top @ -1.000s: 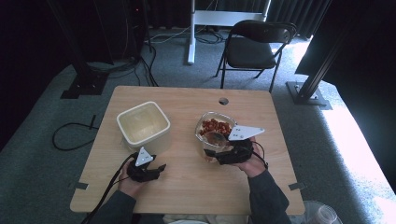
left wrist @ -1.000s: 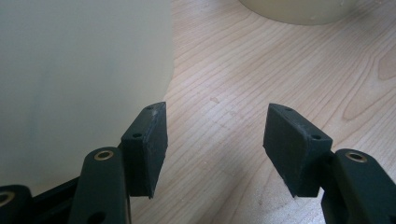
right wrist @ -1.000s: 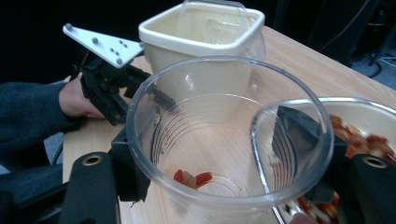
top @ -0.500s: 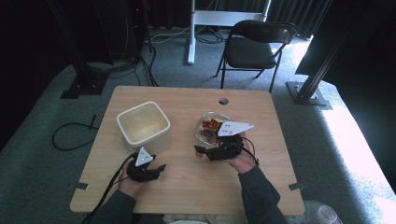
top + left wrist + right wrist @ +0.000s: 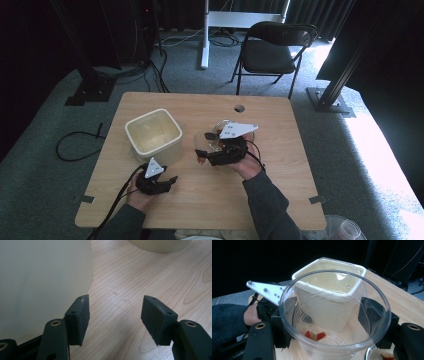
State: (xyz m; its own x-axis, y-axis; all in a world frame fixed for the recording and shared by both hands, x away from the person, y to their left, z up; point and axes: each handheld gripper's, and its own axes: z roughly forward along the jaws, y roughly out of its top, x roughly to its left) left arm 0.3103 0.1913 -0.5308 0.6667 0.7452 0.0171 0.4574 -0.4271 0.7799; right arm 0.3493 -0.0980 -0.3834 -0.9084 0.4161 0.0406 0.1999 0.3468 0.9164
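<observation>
My right gripper (image 5: 202, 150) is shut on a clear plastic cup (image 5: 200, 144), held upright a little above the table, just right of the white square tub (image 5: 152, 134). In the right gripper view the jaws press on both sides of the cup (image 5: 327, 315), and a few red pieces (image 5: 314, 335) lie at its bottom. The tub (image 5: 332, 262) stands right behind the cup. A clear bowl (image 5: 222, 126) with red pieces sits under my right hand, mostly hidden. My left gripper (image 5: 172, 180) rests on the table in front of the tub, open with nothing between its pads (image 5: 116, 315), beside the tub wall (image 5: 37, 285).
The wooden table (image 5: 280, 190) has a small round hole (image 5: 239, 108) near its far edge. A black folding chair (image 5: 275, 50) stands beyond the table. Cables trail from both grippers toward the near edge.
My right hand has carried the cup left, away from the bowl and toward the white tub, rising slightly. The left hand has stayed where it was.
</observation>
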